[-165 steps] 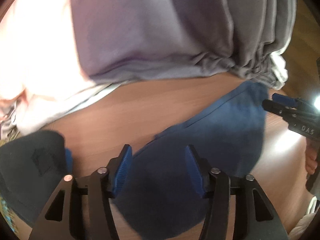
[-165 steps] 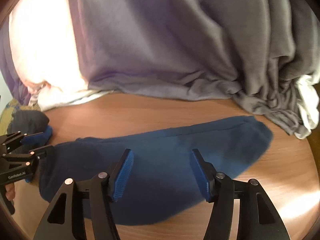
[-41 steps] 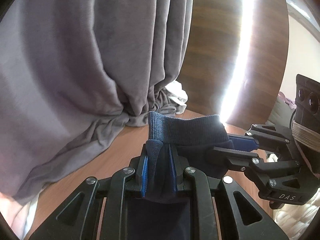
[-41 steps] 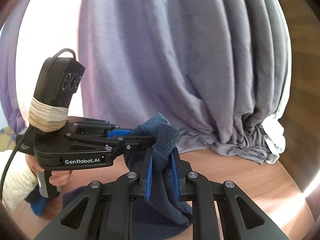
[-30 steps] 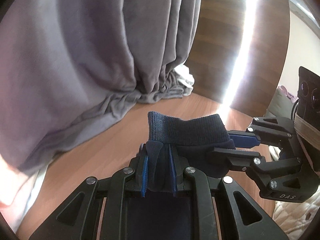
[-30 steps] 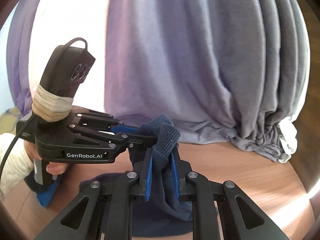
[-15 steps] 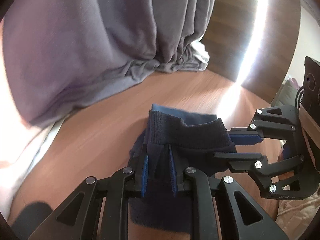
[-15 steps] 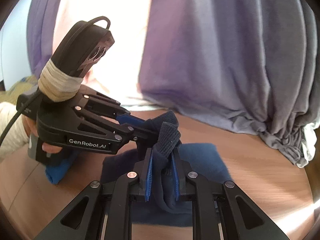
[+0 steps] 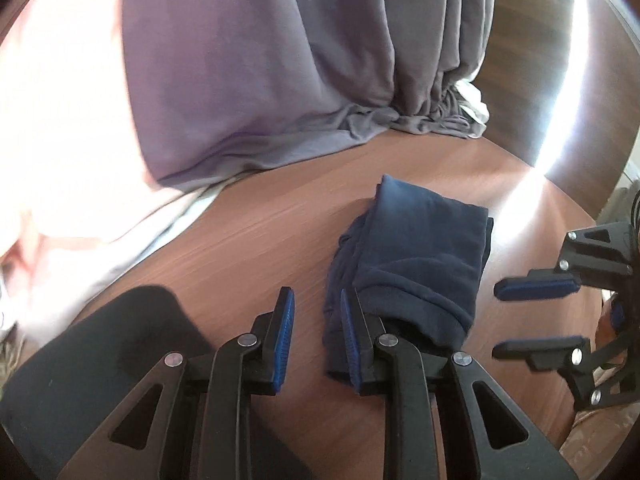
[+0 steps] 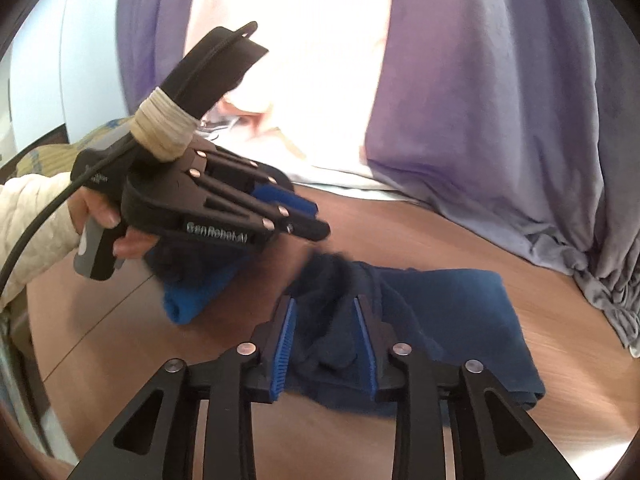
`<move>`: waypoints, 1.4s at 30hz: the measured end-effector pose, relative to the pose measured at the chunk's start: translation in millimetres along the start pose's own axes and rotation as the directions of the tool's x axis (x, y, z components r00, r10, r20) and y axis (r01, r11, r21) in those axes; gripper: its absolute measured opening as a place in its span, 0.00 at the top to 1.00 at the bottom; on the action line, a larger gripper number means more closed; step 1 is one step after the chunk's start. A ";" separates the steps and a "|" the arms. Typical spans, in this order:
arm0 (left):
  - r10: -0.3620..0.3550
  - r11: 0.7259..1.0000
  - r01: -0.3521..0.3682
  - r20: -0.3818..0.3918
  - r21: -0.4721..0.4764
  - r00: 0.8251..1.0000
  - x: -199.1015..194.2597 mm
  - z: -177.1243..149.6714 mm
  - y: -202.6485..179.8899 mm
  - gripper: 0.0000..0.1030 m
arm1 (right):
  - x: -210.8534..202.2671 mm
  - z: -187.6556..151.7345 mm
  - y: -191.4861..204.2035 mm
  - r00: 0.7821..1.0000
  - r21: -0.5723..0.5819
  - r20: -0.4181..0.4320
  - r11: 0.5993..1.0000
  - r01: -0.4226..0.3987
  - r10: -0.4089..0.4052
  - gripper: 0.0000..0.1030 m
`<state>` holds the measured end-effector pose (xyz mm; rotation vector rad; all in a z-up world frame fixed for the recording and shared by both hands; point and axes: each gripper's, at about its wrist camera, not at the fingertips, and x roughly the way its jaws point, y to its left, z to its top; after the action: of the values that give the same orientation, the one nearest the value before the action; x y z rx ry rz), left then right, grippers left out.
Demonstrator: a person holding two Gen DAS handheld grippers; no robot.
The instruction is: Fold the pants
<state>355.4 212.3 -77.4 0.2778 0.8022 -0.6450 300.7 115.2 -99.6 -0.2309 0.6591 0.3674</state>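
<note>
The dark blue pants (image 9: 416, 256) lie folded on the wooden table (image 9: 260, 240), their doubled end toward me. My left gripper (image 9: 316, 320) is open, its right finger against the pants' near left edge, nothing held. My right gripper (image 9: 536, 316) shows at the right, open and clear of the cloth. In the right wrist view the pants (image 10: 440, 312) lie under my open right gripper (image 10: 326, 340), whose fingers straddle the loose near end. My left gripper (image 10: 304, 216) hovers open at the left, above the table.
A grey curtain (image 9: 304, 60) hangs behind the table and bunches on its far edge. A dark folded garment (image 9: 104, 352) lies at the near left. A bright blue folded cloth (image 10: 192, 296) lies under the left gripper. Sun glare falls on the table's right side.
Both grippers lowered the held end of the pants onto the rest of the garment, then opened and let go. The left gripper has drawn away to the left.
</note>
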 end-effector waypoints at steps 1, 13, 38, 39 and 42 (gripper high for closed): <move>0.004 1.000 -0.004 0.002 -0.008 1.000 -3.1 -1.0 -2.6 0.76 | -2.1 -0.1 -1.3 1.000 0.004 0.003 1.000 -0.004 0.004 0.70; -0.010 0.957 0.022 0.042 -0.288 0.999 -23.1 -15.8 -46.6 0.69 | -39.4 -0.3 -52.9 0.996 0.088 0.055 0.994 0.059 -0.064 0.59; 0.039 0.750 -0.011 0.028 -0.661 0.999 35.1 -37.4 -53.1 0.57 | -24.0 -63.0 -132.5 0.978 0.212 -0.140 0.960 0.184 -0.156 0.45; 0.039 0.747 -0.007 0.033 -0.665 0.999 36.2 -37.1 -52.4 0.59 | -21.4 -65.8 -132.1 0.978 0.209 -0.148 0.962 0.177 -0.148 0.45; 0.016 0.732 0.007 0.028 -0.682 0.999 44.5 -38.0 -48.1 0.59 | -16.4 -68.9 -131.7 0.979 0.209 -0.158 0.964 0.164 -0.132 0.45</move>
<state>326.3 173.5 -135.6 -0.4126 0.9545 -0.3069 303.7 -31.2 -130.0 -0.0934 0.8125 0.1314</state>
